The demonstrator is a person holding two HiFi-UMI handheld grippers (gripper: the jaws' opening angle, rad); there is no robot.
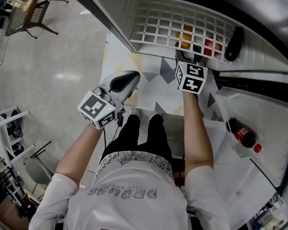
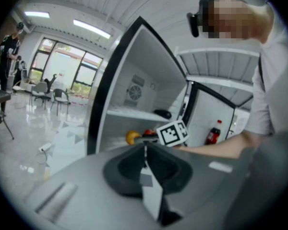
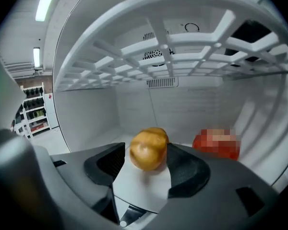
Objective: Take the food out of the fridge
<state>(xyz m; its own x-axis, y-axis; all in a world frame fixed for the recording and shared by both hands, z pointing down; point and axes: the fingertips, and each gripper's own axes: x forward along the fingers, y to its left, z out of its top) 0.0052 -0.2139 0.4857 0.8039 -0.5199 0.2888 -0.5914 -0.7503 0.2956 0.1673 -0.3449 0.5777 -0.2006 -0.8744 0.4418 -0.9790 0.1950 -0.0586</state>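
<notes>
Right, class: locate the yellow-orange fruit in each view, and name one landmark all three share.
Head view: yellow-orange fruit upper centre, under the wire shelf.
Left gripper view: fruit small, centre, inside the fridge.
Right gripper view: fruit lower centre, between the fingers.
Shared landmark: the red food item beside it.

The glossy pale grey floor mirrors the lamps overhead, and one patch has a triangle pattern in grey and yellow. A dark mesh chair stands well apart from a white rack. Tall windows glow behind office chairs, under ceiling strip lights. Stocked shelving stands against a far wall.
</notes>
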